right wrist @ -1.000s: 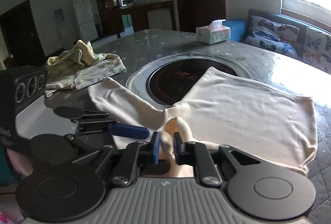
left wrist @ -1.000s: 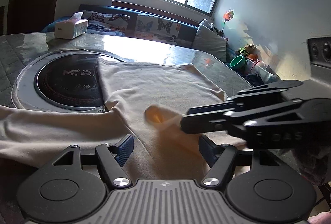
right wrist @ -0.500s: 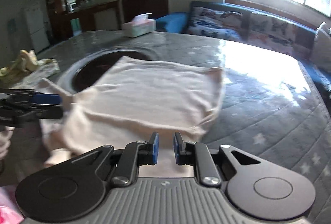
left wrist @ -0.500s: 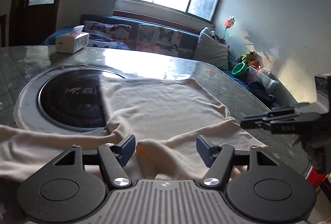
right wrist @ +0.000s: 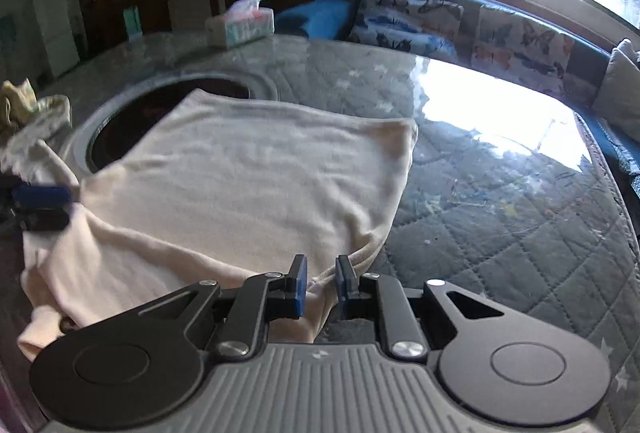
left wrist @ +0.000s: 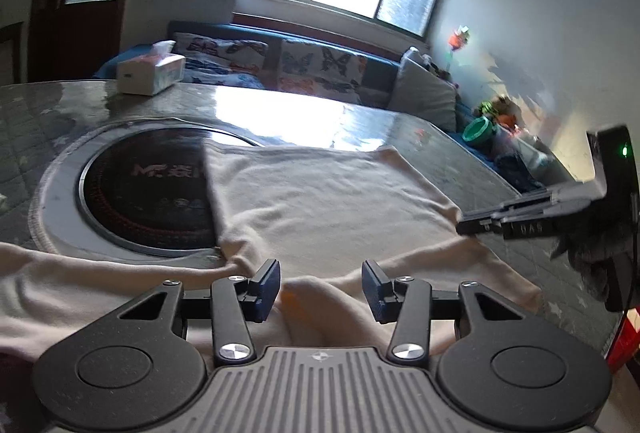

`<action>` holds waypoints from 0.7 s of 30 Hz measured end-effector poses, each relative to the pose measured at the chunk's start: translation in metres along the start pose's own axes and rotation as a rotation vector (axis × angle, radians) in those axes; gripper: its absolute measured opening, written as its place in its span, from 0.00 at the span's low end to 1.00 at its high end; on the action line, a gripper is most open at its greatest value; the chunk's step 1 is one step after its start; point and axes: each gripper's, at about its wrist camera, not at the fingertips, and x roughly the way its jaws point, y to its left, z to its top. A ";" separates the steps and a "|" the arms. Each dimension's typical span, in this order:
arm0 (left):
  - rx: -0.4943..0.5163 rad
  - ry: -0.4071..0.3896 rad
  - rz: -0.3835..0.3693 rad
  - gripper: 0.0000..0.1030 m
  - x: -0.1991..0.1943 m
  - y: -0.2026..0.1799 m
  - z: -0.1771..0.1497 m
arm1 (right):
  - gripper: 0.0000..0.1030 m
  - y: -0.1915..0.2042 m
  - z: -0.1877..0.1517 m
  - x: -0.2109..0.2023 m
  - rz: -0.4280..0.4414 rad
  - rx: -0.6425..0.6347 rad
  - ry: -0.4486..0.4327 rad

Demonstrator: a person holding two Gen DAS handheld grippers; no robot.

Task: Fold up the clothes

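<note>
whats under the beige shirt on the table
The beige shirt lies on the quilted table cover and overlaps the right part of the round black cooktop, hiding its edge there. Whatever else lies beneath the cloth is covered.

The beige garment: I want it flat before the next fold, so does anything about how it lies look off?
Yes. The beige garment lies partly over the round cooktop set in the table, not on the quilted cover. Its near edge is bunched and rumpled by the left gripper, and the right-hand edge curls over.
</note>
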 end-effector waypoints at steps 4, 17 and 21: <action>-0.044 0.000 0.041 0.46 -0.002 0.018 -0.001 | 0.14 -0.003 0.001 0.003 0.007 0.016 0.028; -0.096 0.014 0.109 0.46 -0.001 0.044 -0.009 | 0.05 -0.004 -0.006 -0.002 -0.072 0.015 -0.014; -0.088 0.012 0.115 0.46 -0.001 0.043 -0.010 | 0.00 -0.016 -0.012 -0.007 -0.116 0.068 -0.035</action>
